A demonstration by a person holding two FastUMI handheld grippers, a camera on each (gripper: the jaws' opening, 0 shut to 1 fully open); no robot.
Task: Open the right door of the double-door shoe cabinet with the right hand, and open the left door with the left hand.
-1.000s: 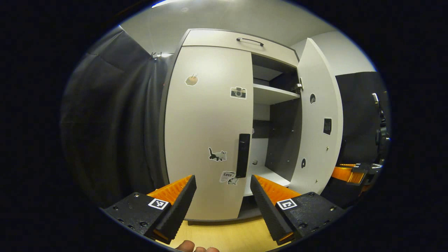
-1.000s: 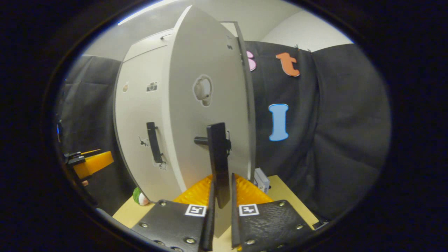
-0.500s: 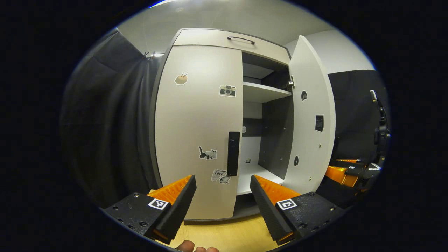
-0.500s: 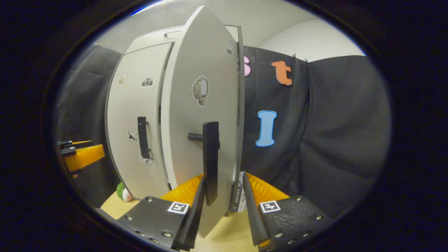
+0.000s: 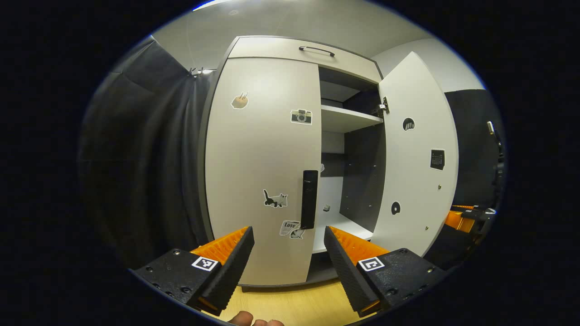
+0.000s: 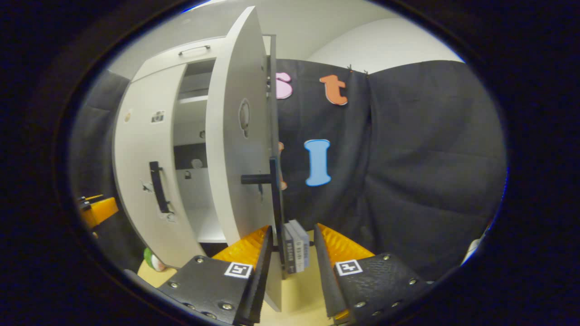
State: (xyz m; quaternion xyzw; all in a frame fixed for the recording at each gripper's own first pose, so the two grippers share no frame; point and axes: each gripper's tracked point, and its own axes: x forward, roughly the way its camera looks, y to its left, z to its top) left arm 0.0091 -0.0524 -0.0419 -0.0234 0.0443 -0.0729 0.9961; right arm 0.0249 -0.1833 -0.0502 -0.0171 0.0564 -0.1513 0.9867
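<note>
A sticker [image 5: 291, 227] on the left door [image 5: 260, 172] reads "Love".

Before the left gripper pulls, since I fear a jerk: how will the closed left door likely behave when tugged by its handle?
The left door is a flat rigid panel, so it should swing, not flex. Its handle sits at the free edge, so a light pull probably suffices. The right door stands open on hinges; expect the same arc.

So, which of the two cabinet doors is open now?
The right door is open, swung out so the shelves show. The left door, with the cat sticker, is closed.
</note>
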